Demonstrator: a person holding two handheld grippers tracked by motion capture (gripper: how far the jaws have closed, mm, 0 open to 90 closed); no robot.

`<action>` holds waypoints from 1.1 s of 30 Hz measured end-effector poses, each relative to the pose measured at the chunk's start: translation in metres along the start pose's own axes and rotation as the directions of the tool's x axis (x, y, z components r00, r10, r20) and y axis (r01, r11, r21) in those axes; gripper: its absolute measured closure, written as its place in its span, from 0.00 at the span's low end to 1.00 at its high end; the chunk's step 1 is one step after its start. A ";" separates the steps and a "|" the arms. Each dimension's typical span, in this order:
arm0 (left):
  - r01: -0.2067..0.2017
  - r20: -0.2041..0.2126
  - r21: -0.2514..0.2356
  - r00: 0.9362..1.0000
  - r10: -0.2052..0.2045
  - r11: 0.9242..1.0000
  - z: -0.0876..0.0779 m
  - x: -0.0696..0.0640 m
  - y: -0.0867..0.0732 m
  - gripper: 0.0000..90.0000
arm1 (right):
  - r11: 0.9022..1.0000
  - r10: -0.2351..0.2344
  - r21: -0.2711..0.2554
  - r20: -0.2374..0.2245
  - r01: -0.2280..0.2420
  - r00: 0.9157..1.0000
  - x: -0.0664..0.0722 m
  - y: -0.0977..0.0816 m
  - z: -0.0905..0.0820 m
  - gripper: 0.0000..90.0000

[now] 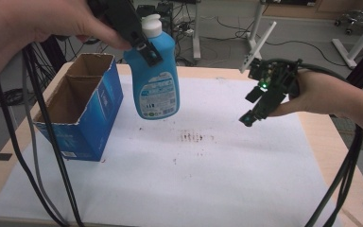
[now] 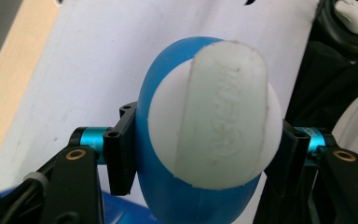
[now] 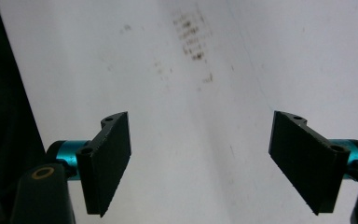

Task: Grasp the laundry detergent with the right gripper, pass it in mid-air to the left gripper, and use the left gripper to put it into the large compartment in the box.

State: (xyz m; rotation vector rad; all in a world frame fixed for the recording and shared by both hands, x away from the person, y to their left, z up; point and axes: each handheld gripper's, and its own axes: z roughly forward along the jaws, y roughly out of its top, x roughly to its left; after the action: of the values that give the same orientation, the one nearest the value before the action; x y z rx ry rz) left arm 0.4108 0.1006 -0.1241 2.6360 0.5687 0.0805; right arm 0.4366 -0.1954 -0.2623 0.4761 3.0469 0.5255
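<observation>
Left gripper (image 1: 144,47) pinching blue detergent bottle (image 1: 156,80) aloft, just right of open cardboard box (image 1: 82,111). Right gripper (image 3: 200,163) spread, empty, above stained white sheet (image 1: 208,175).

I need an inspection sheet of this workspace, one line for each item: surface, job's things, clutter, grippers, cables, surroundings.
Surface: wooden table covered by white paper with a patch of brown specks.
Job's things: blue bottle with white cap, held in the air beside the open blue cardboard box; the box looks empty.
Clutter: nothing seen.
Grippers: left gripper shut on the bottle below the cap; right gripper open, nothing between the jaws, above the paper.
Cables: black cables hang at both table sides.
Surroundings: white desk legs and floor cables behind.
</observation>
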 end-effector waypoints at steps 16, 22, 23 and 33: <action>0.228 -0.104 -0.043 0.967 -0.231 0.973 -0.050 0.025 -0.060 0.42 | 0.994 0.067 0.081 0.016 -0.068 0.998 -0.026 -0.031 -0.002 0.23; 0.319 -0.174 -0.072 0.929 -0.327 0.945 -0.068 0.033 -0.084 0.42 | 0.991 0.117 0.061 0.028 -0.118 0.993 -0.037 -0.041 -0.008 0.23; 0.338 -0.184 -0.074 0.920 -0.346 0.938 -0.070 0.035 -0.089 0.42 | 0.991 0.124 0.057 0.030 -0.125 0.992 -0.039 -0.043 -0.009 0.23; 0.457 -0.287 -0.090 0.839 -0.463 0.885 -0.080 0.050 -0.126 0.42 | 0.985 0.164 0.043 0.043 -0.166 0.986 -0.052 -0.052 -0.011 0.23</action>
State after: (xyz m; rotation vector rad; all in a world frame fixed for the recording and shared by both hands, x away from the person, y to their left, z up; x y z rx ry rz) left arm 0.3970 0.2561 -0.1084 2.4049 1.2858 0.3408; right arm 0.4699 -0.2611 -0.2715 0.7365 3.0043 0.4442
